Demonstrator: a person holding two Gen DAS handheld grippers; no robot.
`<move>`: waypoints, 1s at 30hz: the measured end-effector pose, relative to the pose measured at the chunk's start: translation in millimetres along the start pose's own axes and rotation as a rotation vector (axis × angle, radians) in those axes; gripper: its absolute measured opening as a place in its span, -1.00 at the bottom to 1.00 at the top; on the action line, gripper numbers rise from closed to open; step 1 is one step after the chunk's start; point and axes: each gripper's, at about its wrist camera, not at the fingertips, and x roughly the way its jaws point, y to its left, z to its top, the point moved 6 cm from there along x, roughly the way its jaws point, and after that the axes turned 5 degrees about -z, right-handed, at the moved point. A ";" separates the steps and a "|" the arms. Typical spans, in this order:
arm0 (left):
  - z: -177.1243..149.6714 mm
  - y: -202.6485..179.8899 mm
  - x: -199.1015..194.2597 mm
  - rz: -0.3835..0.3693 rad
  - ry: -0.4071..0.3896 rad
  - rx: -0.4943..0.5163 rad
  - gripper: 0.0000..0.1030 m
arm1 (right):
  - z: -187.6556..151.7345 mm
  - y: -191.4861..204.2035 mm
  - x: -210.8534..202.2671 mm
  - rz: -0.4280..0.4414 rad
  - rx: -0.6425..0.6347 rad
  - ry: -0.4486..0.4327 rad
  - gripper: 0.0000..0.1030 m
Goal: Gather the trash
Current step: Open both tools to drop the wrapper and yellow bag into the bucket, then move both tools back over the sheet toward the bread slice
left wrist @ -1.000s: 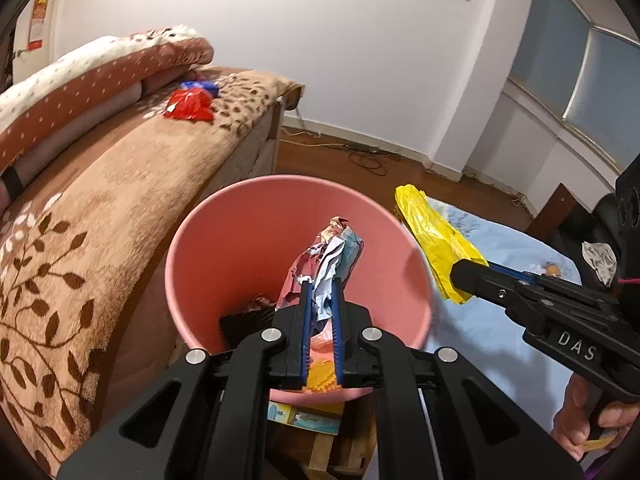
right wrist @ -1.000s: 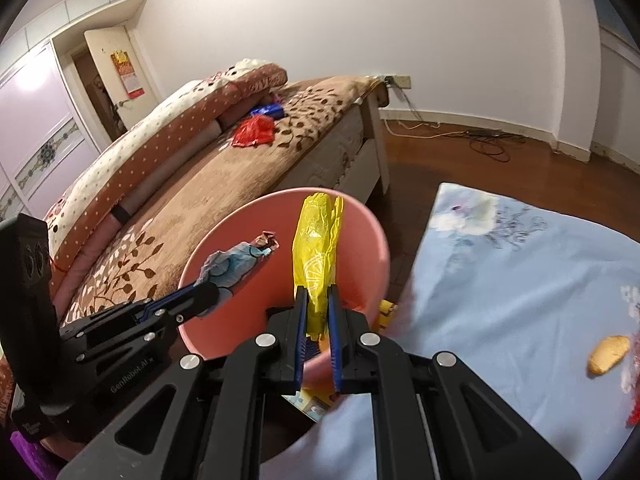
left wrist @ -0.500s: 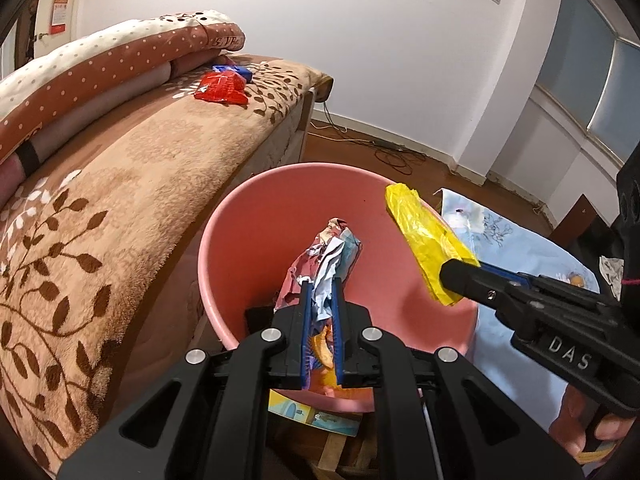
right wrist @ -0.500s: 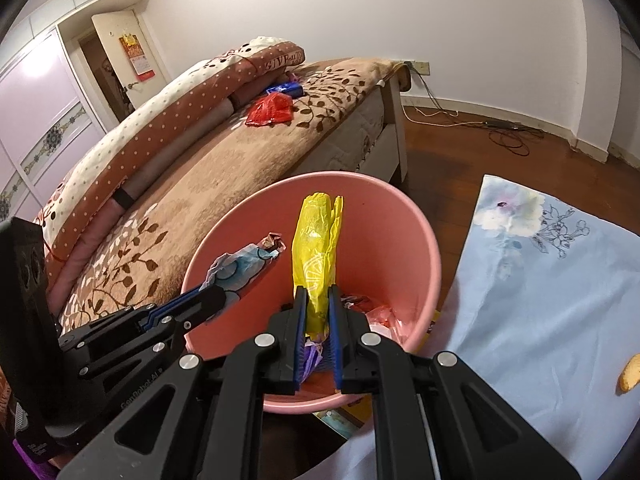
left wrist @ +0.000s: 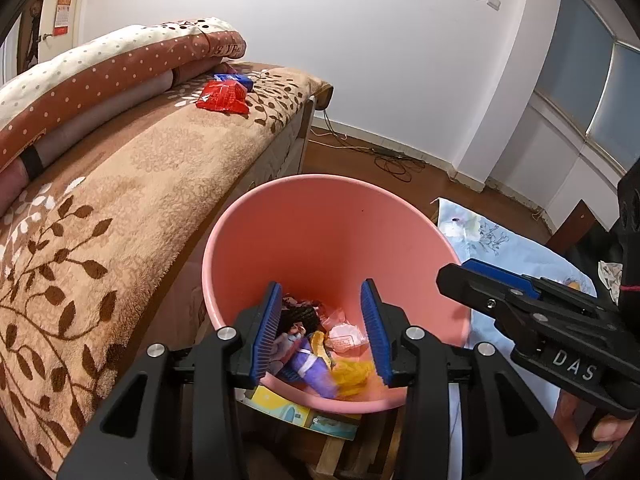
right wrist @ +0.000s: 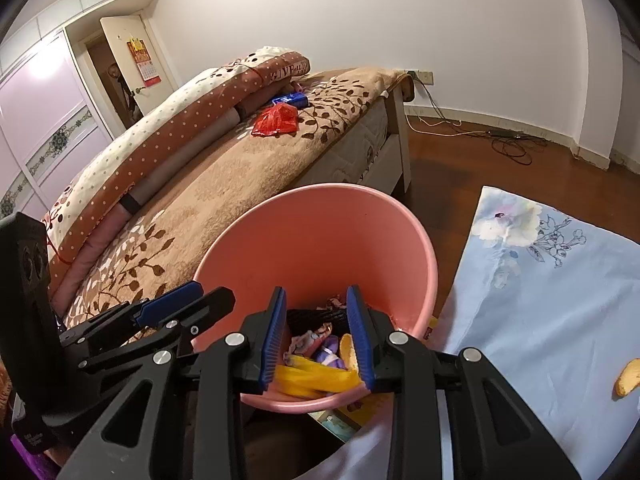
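I hold both claws over the pink bin (left wrist: 332,240), pointing down into its mouth. The left claw (left wrist: 325,332) has just been opening and its blue pads now stand wide with nothing between them; the right claw (right wrist: 318,336) has just been opening too, less wide, and it is also empty. The yellow plastic bag (right wrist: 316,378) and the crumpled wrapper (left wrist: 292,346) lie on the heap at the bottom of the bin, so this pair of pieces is in.

What I judge matters next is the red snack packet (left wrist: 223,97) with the blue packet (left wrist: 234,78) just behind it, touching or nearly so. Both lie on the brown leaf-patterned bedspread (left wrist: 120,208), well apart from the bin, ahead and to the left, near the far end of the bed beside the rolled dotted quilt (left wrist: 100,68). The bed runs along the left side, so my left claw is the nearer one. The red packet lies flat, its long axis roughly across my line of approach. An orange scrap (right wrist: 628,378) also lies on the blue floral cloth (right wrist: 552,300) to the right, nearer my right claw
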 end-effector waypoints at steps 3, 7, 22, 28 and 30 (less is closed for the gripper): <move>0.4 -0.3 -0.6 0.001 -0.003 0.001 -0.19 | -2.3 -3.3 -4.6 -0.010 -0.003 -0.007 -0.37; 1.0 -4.4 -2.4 -0.001 -0.005 0.000 -0.19 | -7.4 -9.5 -10.7 -0.024 -0.001 -0.012 -0.33; -1.9 -34.6 -10.1 -0.031 0.000 0.035 -0.19 | -30.8 -33.1 -45.8 -0.059 0.036 -0.041 -0.23; -7.0 -52.8 -13.3 -0.053 0.007 0.071 -0.19 | -42.0 -50.0 -68.3 -0.128 0.035 -0.064 -0.22; -10.0 -57.1 -14.5 -0.054 0.008 0.078 -0.19 | -46.1 -56.0 -75.4 -0.161 0.033 -0.065 -0.22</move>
